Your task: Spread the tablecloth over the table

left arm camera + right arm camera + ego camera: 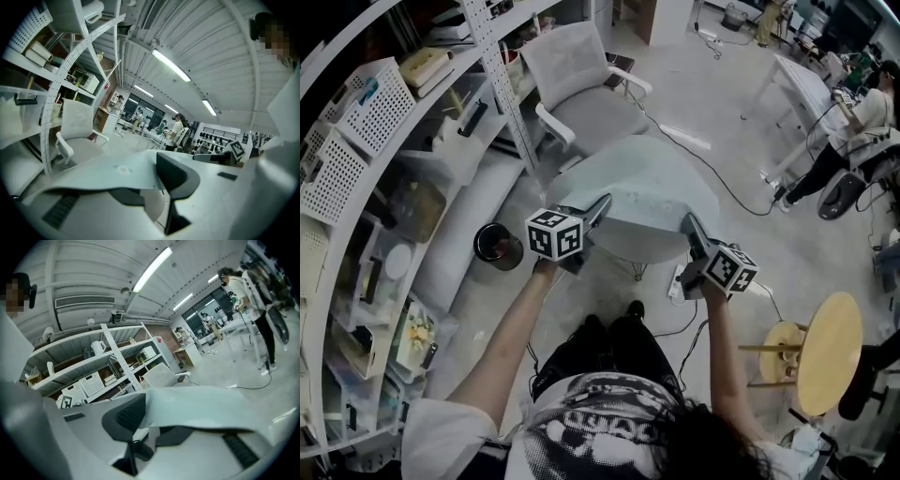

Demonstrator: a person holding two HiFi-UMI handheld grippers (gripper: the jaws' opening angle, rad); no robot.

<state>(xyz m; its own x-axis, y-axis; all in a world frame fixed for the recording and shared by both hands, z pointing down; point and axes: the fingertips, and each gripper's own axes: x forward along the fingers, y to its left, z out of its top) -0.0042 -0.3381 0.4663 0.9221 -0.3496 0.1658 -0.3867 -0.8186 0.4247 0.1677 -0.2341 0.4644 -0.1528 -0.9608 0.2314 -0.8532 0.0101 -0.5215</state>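
A pale blue-green tablecloth [649, 192] lies over a small round table in front of me. My left gripper [602, 208] pinches the cloth's near left edge, and my right gripper [688, 225] pinches its near right edge. In the left gripper view the tablecloth [117, 168] runs between the jaws of the left gripper [150, 187] and drapes over the lower one. The right gripper view shows the tablecloth [201, 404] caught in the right gripper [152, 427], with a short flap hanging below. The tabletop under the cloth is hidden.
White shelving [394, 141] with baskets and boxes curves along the left. A white office chair [581, 80] stands behind the table, a dark round bin [497, 246] to its left. A wooden stool [825, 352] lies tipped at right. Cables and a power strip [680, 281] cross the floor.
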